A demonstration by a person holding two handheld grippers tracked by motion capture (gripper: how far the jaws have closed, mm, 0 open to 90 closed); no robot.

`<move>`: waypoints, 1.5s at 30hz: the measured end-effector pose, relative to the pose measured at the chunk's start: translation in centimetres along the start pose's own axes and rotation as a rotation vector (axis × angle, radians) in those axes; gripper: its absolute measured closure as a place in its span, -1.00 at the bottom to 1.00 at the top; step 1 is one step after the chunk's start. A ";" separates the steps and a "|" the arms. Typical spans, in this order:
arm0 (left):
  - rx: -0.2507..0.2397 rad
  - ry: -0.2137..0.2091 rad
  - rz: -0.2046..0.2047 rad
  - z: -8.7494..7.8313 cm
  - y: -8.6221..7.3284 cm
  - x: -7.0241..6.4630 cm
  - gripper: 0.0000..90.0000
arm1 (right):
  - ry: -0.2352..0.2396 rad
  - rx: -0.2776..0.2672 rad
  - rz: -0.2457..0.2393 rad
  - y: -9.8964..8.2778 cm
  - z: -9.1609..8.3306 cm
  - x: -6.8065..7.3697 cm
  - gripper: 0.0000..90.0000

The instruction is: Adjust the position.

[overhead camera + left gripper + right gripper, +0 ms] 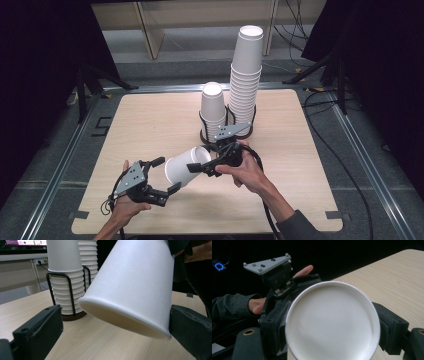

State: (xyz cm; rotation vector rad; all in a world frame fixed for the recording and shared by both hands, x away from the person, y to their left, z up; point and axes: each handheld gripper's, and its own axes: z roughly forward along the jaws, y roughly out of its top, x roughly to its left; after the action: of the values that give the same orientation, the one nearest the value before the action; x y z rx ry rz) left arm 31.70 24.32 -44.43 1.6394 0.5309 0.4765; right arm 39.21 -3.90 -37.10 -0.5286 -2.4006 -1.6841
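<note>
A single white paper cup (181, 170) hangs tilted above the wooden table (150, 120). My right gripper (201, 165) is shut on its narrow base end. In the right gripper view the cup's round bottom (332, 322) sits between the two black jaws of that gripper (332, 326). My left gripper (169, 173) is open, its jaws either side of the cup's mouth end. In the left gripper view the cup's wide rolled rim (125, 320) points down toward the camera. The left jaw of this gripper (116, 317) stands well off the cup and the right jaw is right beside the rim.
A tall stack of white cups (246, 75) and a shorter stack (213, 107) stand in a black wire holder (205, 134) at mid table, just behind my right hand. Both stacks (65, 277) rise close behind the held cup. Black stands and cables flank the table.
</note>
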 end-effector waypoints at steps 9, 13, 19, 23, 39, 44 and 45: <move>-0.014 -0.034 0.035 0.5 -0.2 -0.7 -1.00 | 0.083 -0.026 0.050 -0.2 1.1 0.4 -0.46; -0.002 -0.031 0.055 0.2 -0.1 -0.7 -0.94 | 0.074 -0.023 0.029 -0.2 1.2 0.3 -0.46; 0.030 -0.056 0.057 0.1 0.3 -0.6 -0.87 | 0.097 -0.025 0.050 -0.3 1.0 -0.1 -0.47; 0.061 -0.065 0.064 0.3 0.4 -0.6 -0.83 | 0.096 -0.014 0.040 -0.3 1.0 -0.1 -0.49; 0.269 -0.058 0.159 0.8 -0.1 -1.0 -0.80 | -0.164 0.303 -0.345 1.3 0.1 3.0 -0.65; 0.279 -0.087 0.186 1.1 -0.3 -1.5 -0.80 | -0.163 0.396 -0.344 0.6 1.1 3.3 -0.64; 0.279 -0.087 0.186 1.1 -0.3 -1.5 -0.80 | -0.162 0.405 -0.359 0.5 1.3 3.3 -0.64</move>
State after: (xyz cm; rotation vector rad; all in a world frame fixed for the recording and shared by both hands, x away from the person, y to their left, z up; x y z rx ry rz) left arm 31.12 22.56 -44.84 1.9792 0.3938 0.4807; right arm 36.48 -1.87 -36.02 -0.1835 -2.9929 -1.2371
